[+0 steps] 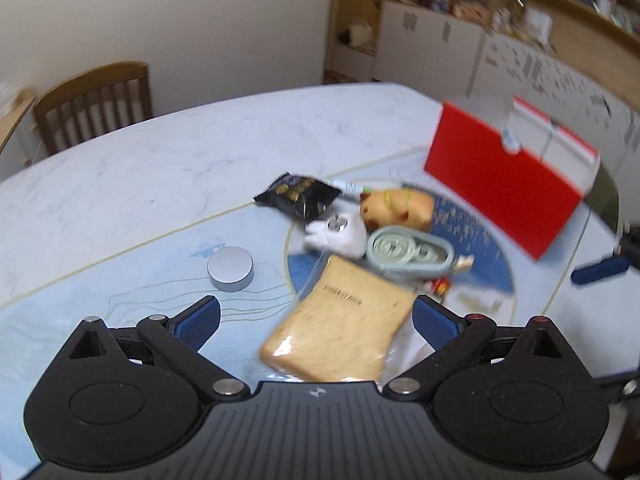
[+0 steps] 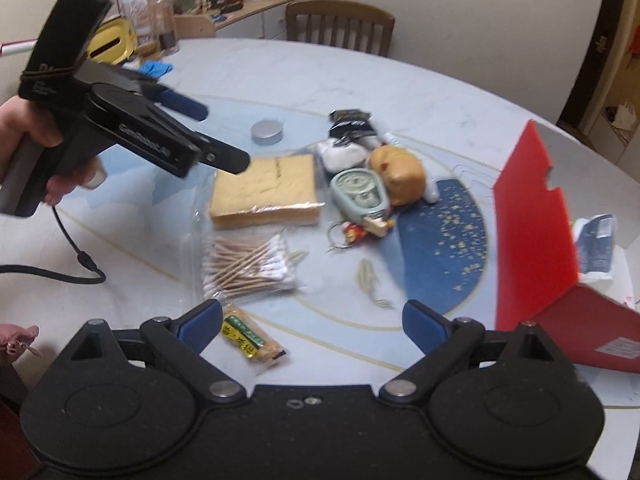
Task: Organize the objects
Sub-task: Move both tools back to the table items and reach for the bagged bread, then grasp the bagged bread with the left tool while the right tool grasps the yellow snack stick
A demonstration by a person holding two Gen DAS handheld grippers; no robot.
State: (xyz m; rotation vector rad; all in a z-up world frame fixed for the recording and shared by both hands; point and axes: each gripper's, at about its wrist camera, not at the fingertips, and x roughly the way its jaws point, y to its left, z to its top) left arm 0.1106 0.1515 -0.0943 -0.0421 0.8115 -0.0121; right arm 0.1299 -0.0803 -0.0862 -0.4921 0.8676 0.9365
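Observation:
My left gripper (image 1: 316, 322) is open. A wrapped slice of toast (image 1: 340, 328) lies on the table below and between its blue pads (image 1: 200, 322), which do not touch it. The right wrist view shows a hand holding the left gripper (image 2: 212, 134) over the far left corner of the toast (image 2: 266, 192). Behind the toast lie a black snack packet (image 1: 300, 196), a white tooth-shaped piece (image 1: 340, 232), a brown plush toy (image 1: 396, 208) and a green oval case (image 1: 408, 250). My right gripper (image 2: 312, 326) is open and holds nothing. It hangs over the near table, with a small green-and-yellow snack packet (image 2: 252, 340) by its left finger.
An open red box (image 2: 532, 216) stands at the right, with a blue-and-white packet (image 2: 596, 248) behind it. A bundle of cotton swabs (image 2: 248, 268), a keychain (image 2: 356, 232) and a silver round tin (image 2: 267, 132) lie on the round table (image 2: 400, 76). A wooden chair (image 2: 340, 24) stands at the far side.

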